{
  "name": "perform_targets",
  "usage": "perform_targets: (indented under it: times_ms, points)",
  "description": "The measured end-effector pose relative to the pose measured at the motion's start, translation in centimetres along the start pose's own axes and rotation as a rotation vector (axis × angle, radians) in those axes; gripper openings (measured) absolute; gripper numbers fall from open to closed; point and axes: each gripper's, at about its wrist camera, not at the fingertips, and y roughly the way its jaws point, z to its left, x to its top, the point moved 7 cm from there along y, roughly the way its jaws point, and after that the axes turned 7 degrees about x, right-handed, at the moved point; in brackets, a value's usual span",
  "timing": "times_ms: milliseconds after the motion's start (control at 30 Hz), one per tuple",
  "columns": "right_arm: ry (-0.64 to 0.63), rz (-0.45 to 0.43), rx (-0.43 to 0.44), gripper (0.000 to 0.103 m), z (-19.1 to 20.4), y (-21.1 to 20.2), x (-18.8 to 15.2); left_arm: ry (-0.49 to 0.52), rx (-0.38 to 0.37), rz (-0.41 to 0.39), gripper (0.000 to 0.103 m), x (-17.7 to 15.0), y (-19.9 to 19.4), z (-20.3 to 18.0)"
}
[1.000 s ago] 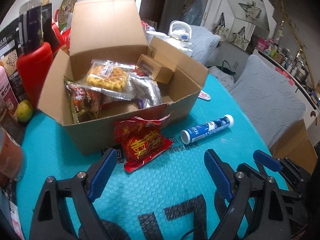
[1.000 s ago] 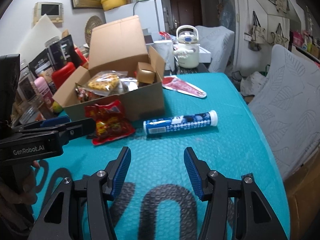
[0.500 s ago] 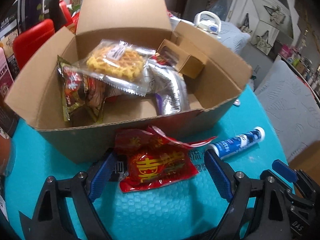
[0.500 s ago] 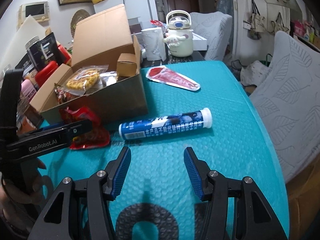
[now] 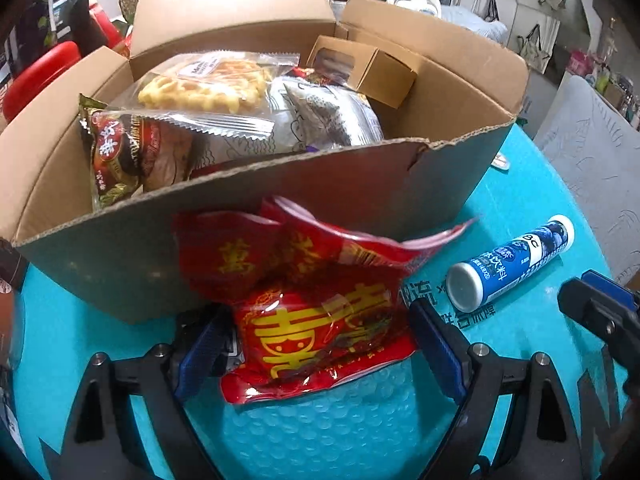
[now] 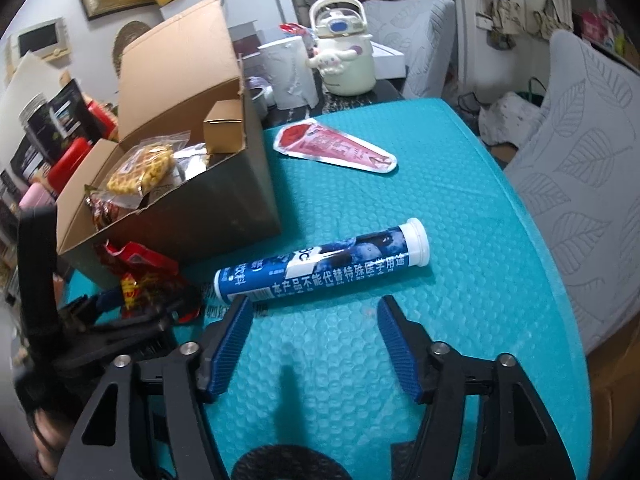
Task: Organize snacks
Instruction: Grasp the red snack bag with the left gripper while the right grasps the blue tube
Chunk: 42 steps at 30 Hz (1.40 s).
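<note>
I see the worktop (image 6: 460, 216) under a teal bubble-textured cover, and on it the open cardboard box (image 5: 280, 216), the biggest thing in front of me. Inside the box lie a waffle pack (image 5: 208, 84), a dark brown snack packet (image 5: 116, 152), a silver pouch (image 5: 328, 120) and a small brown carton (image 5: 372, 68) propped in the far corner. Behind the box stand a white kettle (image 6: 344, 56) and a white cup (image 6: 288, 72).

My left gripper (image 5: 316, 344) has its fingers spread wide on either side of the red snack bag (image 5: 320, 312), which lies on the worktop against the box's near wall. The blue pads sit just beside the bag's edges; I cannot tell whether they touch it.

My right gripper (image 6: 316, 344) is low over the worktop with its fingers opening and nothing between them. The blue tablet tube (image 6: 324, 268) lies on its side just beyond the fingertips, white cap pointing right. Farther back, a red cone-shaped wrapper (image 6: 336, 148) lies flat beside the box.
</note>
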Motion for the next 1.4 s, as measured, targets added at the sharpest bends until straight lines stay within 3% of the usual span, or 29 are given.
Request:
perform_targets:
  times_ms: [133, 300, 533, 867, 967, 1033, 1133, 1400]
  points:
    - [0.052, 0.018, -0.014, 0.073, -0.5, 0.4, 0.0, 0.011, -0.001, -0.024, 0.071, -0.4, -0.4, 0.4]
    - [0.083, 0.055, -0.033, 0.075, -0.4, 1.1, 0.4, -0.004, -0.059, -0.017, 0.065, -0.7, -0.8, 1.3]
    - [0.113, 0.103, -0.06, 0.076, -0.3, 2.5, 1.4, -0.026, -0.097, 0.003, 0.064, -1.3, -1.5, 1.8]
    - [0.273, 0.076, -0.137, 0.076, -3.1, 4.3, 2.6, -0.033, -0.111, 0.01, 0.064, -0.6, -1.1, 2.1]
    - [0.246, 0.086, -0.159, 0.068, -3.1, 4.8, 2.4, -0.031, -0.111, 0.01, 0.064, -0.6, -1.1, 2.1]
    - [0.201, 0.082, -0.173, 0.055, -2.9, 4.7, 2.4, -0.03, -0.11, 0.009, 0.064, -0.5, -1.0, 2.1]
    - [0.155, 0.088, -0.149, 0.044, -2.3, 4.7, 2.1, -0.025, -0.108, 0.003, 0.064, -0.5, -1.0, 2.1]
    - [0.037, 0.095, -0.121, 0.03, -0.7, 3.8, 0.0, -0.021, -0.139, 0.023, 0.061, -0.7, -1.3, 2.0]
